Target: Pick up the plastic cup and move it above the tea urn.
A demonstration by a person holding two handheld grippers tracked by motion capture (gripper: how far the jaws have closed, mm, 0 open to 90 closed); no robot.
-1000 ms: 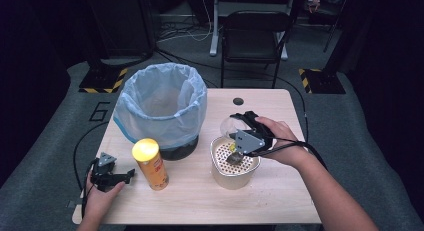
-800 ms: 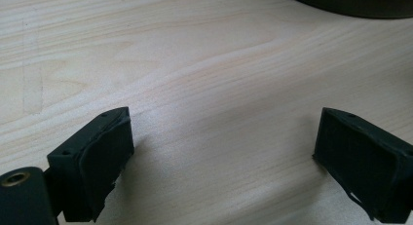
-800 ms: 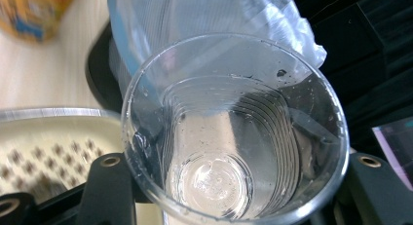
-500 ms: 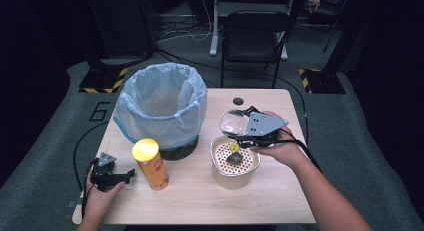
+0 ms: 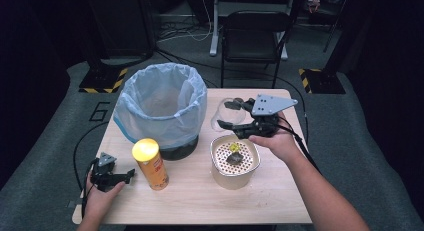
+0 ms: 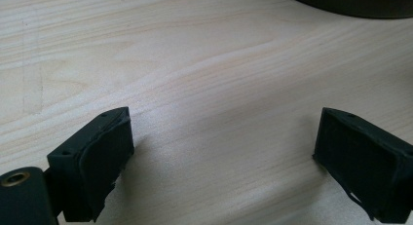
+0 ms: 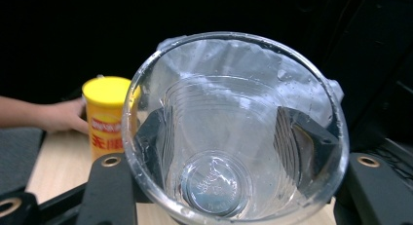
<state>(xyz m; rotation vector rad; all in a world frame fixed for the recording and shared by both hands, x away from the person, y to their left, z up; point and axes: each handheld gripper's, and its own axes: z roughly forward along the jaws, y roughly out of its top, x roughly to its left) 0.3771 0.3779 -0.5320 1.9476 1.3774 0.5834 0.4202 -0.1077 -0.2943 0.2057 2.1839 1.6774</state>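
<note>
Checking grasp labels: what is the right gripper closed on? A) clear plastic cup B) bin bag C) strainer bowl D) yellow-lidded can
A: in the right gripper view both jaws press the sides of the clear plastic cup, and the high view shows the right gripper holding it above the table.

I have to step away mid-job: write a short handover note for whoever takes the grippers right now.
Right gripper: shut on the clear plastic cup, held on its side above the table, mouth toward the blue-lined bin.
Left gripper: open, holding nothing, resting low on the wooden table beside the yellow-lidded snack can.
Cream strainer bowl: scraps lie on its perforated insert.
Done: cup looks emptied.
Left: probably drop the cup into the bin; the scraps and can may follow.
</note>
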